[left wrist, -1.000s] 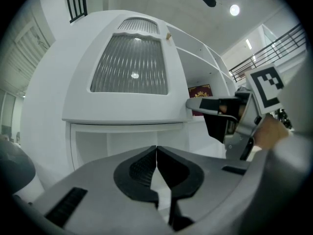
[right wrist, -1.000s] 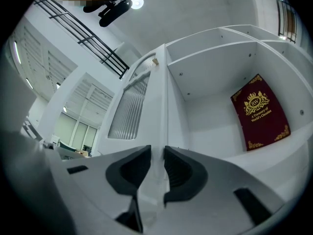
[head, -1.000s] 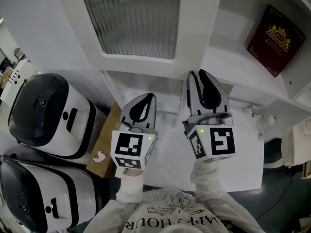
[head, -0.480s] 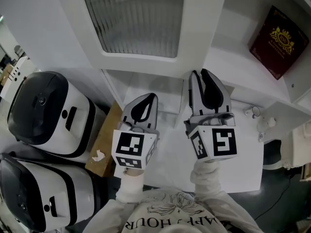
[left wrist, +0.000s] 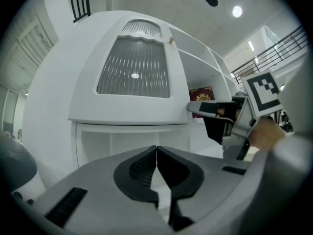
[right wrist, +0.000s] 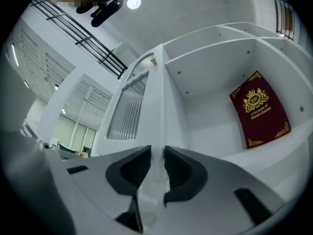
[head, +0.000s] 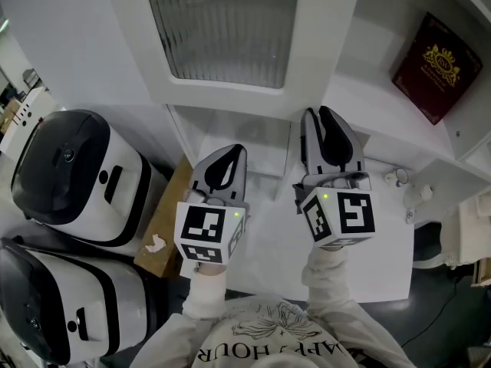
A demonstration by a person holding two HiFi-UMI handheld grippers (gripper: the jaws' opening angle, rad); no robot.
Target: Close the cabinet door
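A: Shifting rightward since 1 second ago, the cabinet door [head: 230, 29] is hanging just ahead of the right gripper [head: 316, 113], isn't it?
B: Yes. That gripper is pinching the door's lower edge, its 2 jaws barely parted around it.
A: And the left gripper [head: 239, 152]?
B: It is hovering just left of the right one, below the door, jaws pressing together on nothing.

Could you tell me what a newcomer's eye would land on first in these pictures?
The open cabinet door with ribbed glass, top centre, stands out, its edge clamped by the right gripper. Next, the dark red book with a gold crest, leaning on the shelf at upper right.
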